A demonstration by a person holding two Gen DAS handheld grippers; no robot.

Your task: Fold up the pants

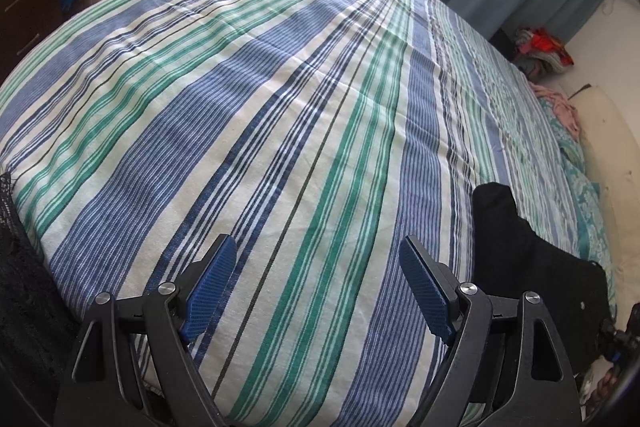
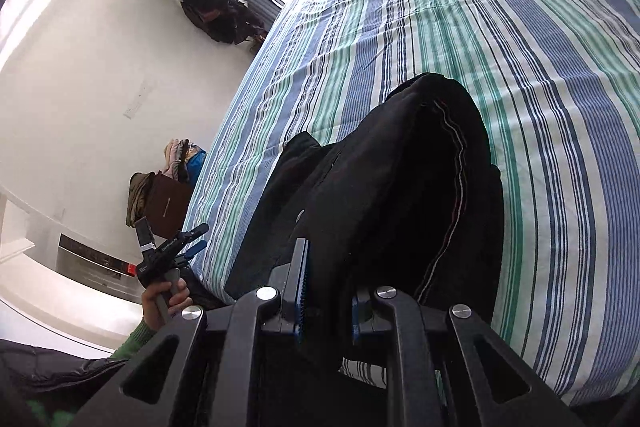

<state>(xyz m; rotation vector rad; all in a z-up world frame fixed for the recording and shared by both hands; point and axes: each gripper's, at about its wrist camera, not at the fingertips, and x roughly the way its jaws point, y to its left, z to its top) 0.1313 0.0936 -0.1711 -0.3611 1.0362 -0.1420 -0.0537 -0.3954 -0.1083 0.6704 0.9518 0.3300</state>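
Your right gripper (image 2: 324, 291) has its fingers clamped on the black pants (image 2: 400, 179), bunched at the bed (image 2: 520, 47) edge, likely to drag them flat, while your left gripper (image 1: 316, 267) hovers beside them, fingers apart.

My left gripper (image 1: 316, 283) hangs with its blue pads (image 1: 210, 287) spread wide over the striped bedspread (image 1: 280, 107), gripping nothing, while the black pants (image 1: 532, 267) lie just to its right.
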